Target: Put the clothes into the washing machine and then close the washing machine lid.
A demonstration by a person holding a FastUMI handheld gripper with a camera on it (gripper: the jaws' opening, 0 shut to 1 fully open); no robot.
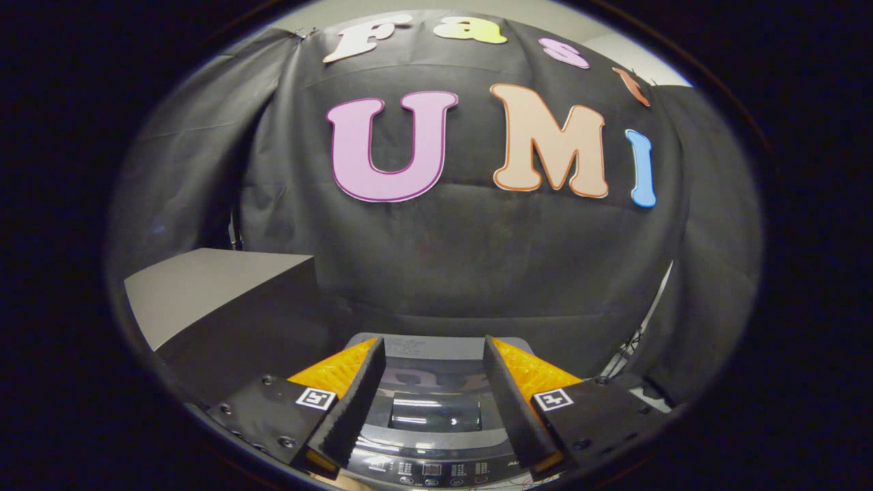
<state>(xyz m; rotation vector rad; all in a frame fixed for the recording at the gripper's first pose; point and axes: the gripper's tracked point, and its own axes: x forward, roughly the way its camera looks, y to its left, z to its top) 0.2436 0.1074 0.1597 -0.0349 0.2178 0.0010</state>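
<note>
Hovering with its fingers spread and nothing between them, the gripper (434, 354) sits above a grey top-loading washing machine (431, 436), whose dark glossy lid (435, 412) lies shut. A grey box (218, 300) stands left.

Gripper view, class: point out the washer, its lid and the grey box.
Washer (436, 470): gripper view, control panel.
Lid (434, 414): gripper view, glass window, seen between the open claw's fingers.
Box (204, 290): gripper view, top face.
</note>
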